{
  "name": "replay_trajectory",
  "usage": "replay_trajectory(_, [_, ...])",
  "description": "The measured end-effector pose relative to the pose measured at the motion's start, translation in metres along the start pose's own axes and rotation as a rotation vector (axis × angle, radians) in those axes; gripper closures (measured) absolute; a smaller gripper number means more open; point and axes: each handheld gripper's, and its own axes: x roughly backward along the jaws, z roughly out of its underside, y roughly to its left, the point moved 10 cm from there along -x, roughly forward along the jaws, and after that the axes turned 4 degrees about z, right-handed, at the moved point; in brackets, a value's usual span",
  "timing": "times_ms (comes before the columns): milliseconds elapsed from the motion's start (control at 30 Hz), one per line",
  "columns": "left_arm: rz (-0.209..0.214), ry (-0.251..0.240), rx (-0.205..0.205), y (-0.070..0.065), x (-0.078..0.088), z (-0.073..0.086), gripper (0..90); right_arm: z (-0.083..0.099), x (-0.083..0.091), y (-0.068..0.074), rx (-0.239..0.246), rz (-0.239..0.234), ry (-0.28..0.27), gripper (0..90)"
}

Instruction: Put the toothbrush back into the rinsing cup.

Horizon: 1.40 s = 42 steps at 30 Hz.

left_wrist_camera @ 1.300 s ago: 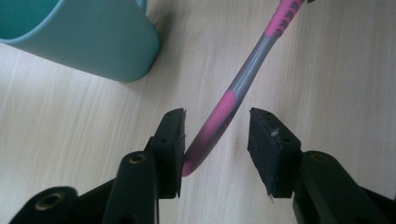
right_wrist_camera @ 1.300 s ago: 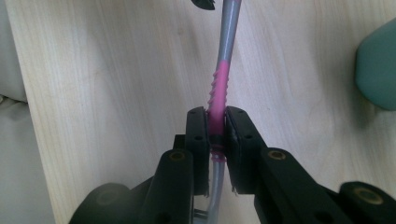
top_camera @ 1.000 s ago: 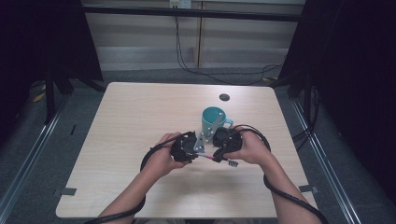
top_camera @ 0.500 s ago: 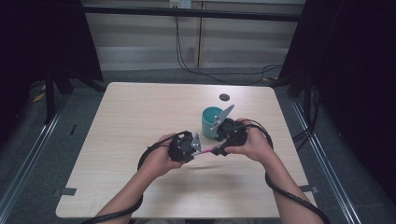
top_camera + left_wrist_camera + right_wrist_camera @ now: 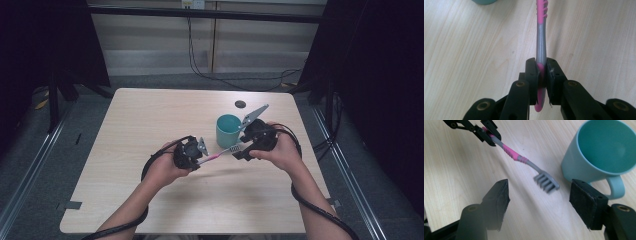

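Your left claw (image 5: 541, 75) is clenched on the tail end of the pink and grey toothbrush (image 5: 541, 40), both pads pressed flat against the handle, which runs straight out from the jaws over the pale wooden worktop (image 5: 150, 120). In the high view that left claw (image 5: 197, 154) sits near the middle of the worktop, with the toothbrush (image 5: 220, 154) reaching up and to the right toward your other hand.

Your right claw (image 5: 539, 195) is released: its jaws have just been opening, and they now stand wide apart, with the toothbrush's bristled head (image 5: 546, 182) hanging in the gap, touching neither pad. A second ago the two claws were close together in front of the teal mug (image 5: 228, 130), and the right one seemed to hold the brush. Since then the right claw (image 5: 242, 147) has drawn back to the right and lifted a little, so the brush now spans open space between your hands, carried by the left claw alone.

The teal mug (image 5: 596, 157) stands upright where it stood before, just beyond the brush head, its handle beside the right claw's far jaw. In the right gripper view the left claw (image 5: 489, 133) grips the handle's far end at the top left. A small dark disc (image 5: 240, 104) lies on the worktop behind the mug.
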Motion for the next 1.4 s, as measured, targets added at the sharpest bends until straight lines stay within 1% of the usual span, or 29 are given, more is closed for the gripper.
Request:
replay_trajectory(100, [0.000,-0.001,0.004,0.003,0.003,0.003,81.5,0.004,0.002,-0.004,-0.019,0.001,-0.016,31.1])
replay_trajectory(133, [-0.004,-0.004,0.009,0.003,0.003,0.003,81.5,0.006,0.002,-0.004,-0.029,-0.005,-0.019,31.1])
replay_trajectory(200, [-0.005,-0.012,0.020,0.004,0.005,0.004,81.5,0.009,0.002,-0.005,-0.035,-0.002,-0.018,31.2])
replay_trajectory(267, [0.000,-0.015,0.026,0.005,0.006,0.006,81.5,0.013,0.002,-0.005,-0.050,-0.010,-0.026,31.4])
replay_trajectory(400, [0.007,-0.035,0.057,0.007,0.007,0.009,81.5,0.018,0.001,-0.005,-0.082,-0.019,-0.037,31.7])
replay_trajectory(433, [0.010,-0.036,0.062,0.008,0.007,0.009,81.5,0.019,0.000,-0.005,-0.082,-0.021,-0.043,31.9])
replay_trajectory(467, [0.017,-0.039,0.069,0.008,0.007,0.010,81.5,0.019,-0.001,-0.003,-0.092,-0.032,-0.047,33.2])
replay_trajectory(500, [0.015,-0.046,0.082,0.008,0.007,0.010,81.5,0.020,-0.002,-0.002,-0.092,-0.044,-0.053,34.5])
replay_trajectory(600, [0.025,-0.066,0.106,0.008,0.008,0.008,81.5,0.021,-0.006,0.001,-0.105,-0.055,-0.057,34.5])
replay_trajectory(633, [0.027,-0.074,0.109,0.009,0.009,0.007,81.5,0.021,-0.007,0.002,-0.114,-0.062,-0.061,34.5])
replay_trajectory(667, [0.026,-0.083,0.122,0.009,0.009,0.007,81.5,0.021,-0.009,0.003,-0.113,-0.062,-0.067,34.5])
replay_trajectory(700, [0.032,-0.088,0.124,0.009,0.009,0.006,81.5,0.020,-0.012,0.005,-0.122,-0.074,-0.072,34.5])
replay_trajectory(800, [0.045,-0.106,0.140,0.008,0.009,0.005,81.5,0.020,-0.015,0.007,-0.131,-0.083,-0.076,34.3])
replay_trajectory(867, [0.053,-0.116,0.150,0.007,0.009,0.004,81.5,0.018,-0.017,0.009,-0.138,-0.091,-0.091,34.0])
replay_trajectory(1000, [0.059,-0.138,0.151,0.008,0.009,0.002,81.5,0.014,-0.019,0.011,-0.151,-0.104,-0.123,34.4])
replay_trajectory(1033, [0.061,-0.145,0.156,0.007,0.009,0.002,81.5,0.013,-0.019,0.012,-0.155,-0.105,-0.131,34.8])
replay_trajectory(1067, [0.064,-0.155,0.174,0.007,0.009,0.001,81.5,0.012,-0.020,0.013,-0.165,-0.109,-0.138,34.9])
replay_trajectory(1133, [0.070,-0.171,0.187,0.007,0.009,0.000,81.5,0.010,-0.020,0.014,-0.172,-0.115,-0.144,35.3])
replay_trajectory(1167, [0.072,-0.183,0.200,0.007,0.009,-0.001,81.4,0.009,-0.021,0.015,-0.175,-0.116,-0.151,35.5])
replay_trajectory(1300, [0.077,-0.202,0.204,0.006,0.009,-0.004,81.4,0.003,-0.022,0.019,-0.192,-0.127,-0.182,37.1])
replay_trajectory(1367, [0.078,-0.213,0.211,0.006,0.010,-0.006,81.4,0.001,-0.024,0.020,-0.198,-0.130,-0.187,37.7])
replay_trajectory(1400, [0.080,-0.225,0.222,0.005,0.010,-0.008,81.4,0.000,-0.025,0.021,-0.203,-0.133,-0.192,37.8])
